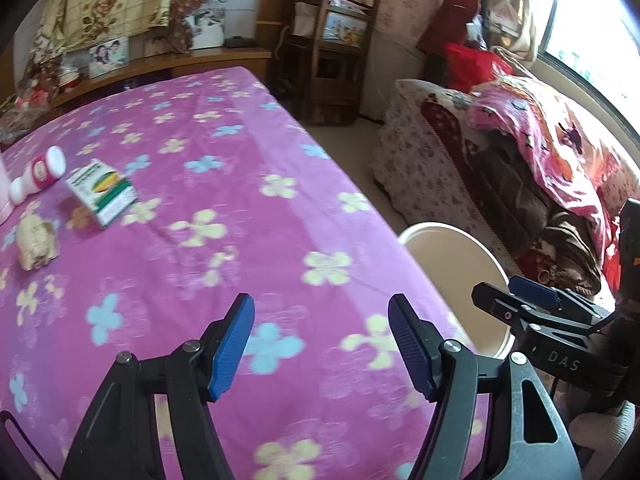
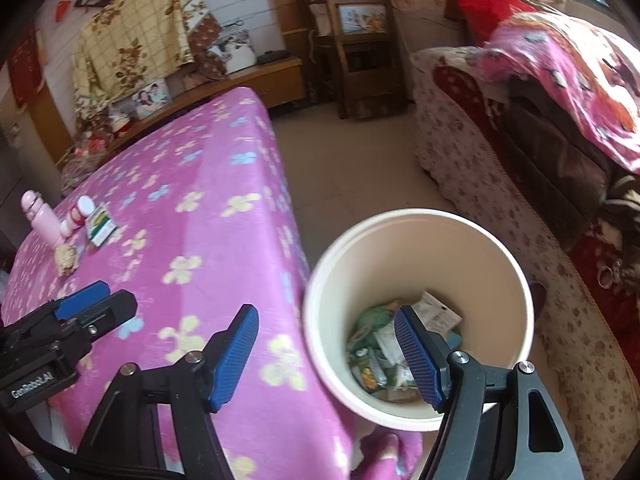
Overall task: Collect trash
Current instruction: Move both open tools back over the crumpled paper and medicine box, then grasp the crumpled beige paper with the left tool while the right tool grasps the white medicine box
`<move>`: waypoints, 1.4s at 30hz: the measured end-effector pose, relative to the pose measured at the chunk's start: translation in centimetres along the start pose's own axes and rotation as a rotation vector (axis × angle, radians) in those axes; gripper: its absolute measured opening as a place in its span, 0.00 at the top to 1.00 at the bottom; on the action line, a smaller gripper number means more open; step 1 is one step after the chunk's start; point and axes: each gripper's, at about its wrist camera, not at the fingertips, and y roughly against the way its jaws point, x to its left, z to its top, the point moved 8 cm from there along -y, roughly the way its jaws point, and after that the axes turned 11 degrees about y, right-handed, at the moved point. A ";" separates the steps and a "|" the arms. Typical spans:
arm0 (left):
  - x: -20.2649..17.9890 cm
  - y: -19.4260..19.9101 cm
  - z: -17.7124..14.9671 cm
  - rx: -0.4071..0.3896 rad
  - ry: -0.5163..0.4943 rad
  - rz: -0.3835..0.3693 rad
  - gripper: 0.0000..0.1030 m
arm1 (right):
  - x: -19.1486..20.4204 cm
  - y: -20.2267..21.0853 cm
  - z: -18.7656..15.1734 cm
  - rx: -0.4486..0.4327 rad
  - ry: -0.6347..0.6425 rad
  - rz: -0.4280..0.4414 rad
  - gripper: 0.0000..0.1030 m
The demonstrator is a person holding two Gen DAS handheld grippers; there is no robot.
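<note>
On the pink flowered bed cover (image 1: 224, 184) lie a white bottle with a red label (image 1: 40, 174), a green and white box (image 1: 102, 192) and a crumpled brown wad of paper (image 1: 36, 246), all far left. My left gripper (image 1: 322, 308) hovers open over the bed's near part, nothing between its fingers. A cream bin (image 2: 420, 213) stands on the floor beside the bed, with wrappers and packets (image 2: 384, 352) at its bottom. My right gripper (image 2: 326, 314) is open and empty above the bin's left rim. The right wrist view also shows the bottle (image 2: 76, 214), box (image 2: 100, 226), wad (image 2: 66, 258) and left gripper (image 2: 100, 304).
A pink flask (image 2: 40, 220) stands by the bottle. A flowered sofa (image 2: 452, 152) with a pink blanket (image 2: 568, 68) faces the bed across a strip of tiled floor (image 2: 352, 168). A wooden rack (image 2: 356, 40) and a shelf with photos (image 2: 152, 98) stand behind.
</note>
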 end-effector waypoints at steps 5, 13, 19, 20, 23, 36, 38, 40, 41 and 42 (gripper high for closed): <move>4.4 1.7 0.8 -0.026 0.056 0.039 0.31 | 4.1 -0.1 1.7 -0.014 0.071 0.043 0.28; 13.9 4.1 3.3 -0.066 0.175 0.157 0.28 | 11.5 -2.1 3.7 0.010 0.192 0.135 0.27; 20.5 5.2 4.8 -0.089 0.266 0.244 0.28 | 16.9 -3.9 4.7 0.018 0.306 0.158 0.27; 21.4 5.3 5.0 -0.093 0.277 0.256 0.28 | 18.0 -4.3 5.0 0.020 0.330 0.165 0.27; 23.4 5.6 5.6 -0.104 0.300 0.279 0.28 | 20.7 -5.1 5.9 0.013 0.389 0.181 0.27; 26.7 5.4 6.6 -0.098 0.367 0.257 0.28 | 27.7 -8.5 11.1 -0.025 0.473 0.280 0.27; 26.9 5.2 6.9 -0.093 0.377 0.252 0.28 | 28.3 -9.2 11.9 -0.024 0.475 0.280 0.27; 27.1 4.8 7.4 -0.094 0.384 0.246 0.27 | 28.9 -9.9 12.4 -0.022 0.472 0.293 0.27; 27.2 4.5 7.7 -0.096 0.386 0.248 0.26 | 29.2 -10.3 12.7 -0.019 0.470 0.300 0.27; 27.3 4.2 7.9 -0.094 0.387 0.251 0.25 | 29.3 -10.6 12.9 -0.015 0.467 0.302 0.27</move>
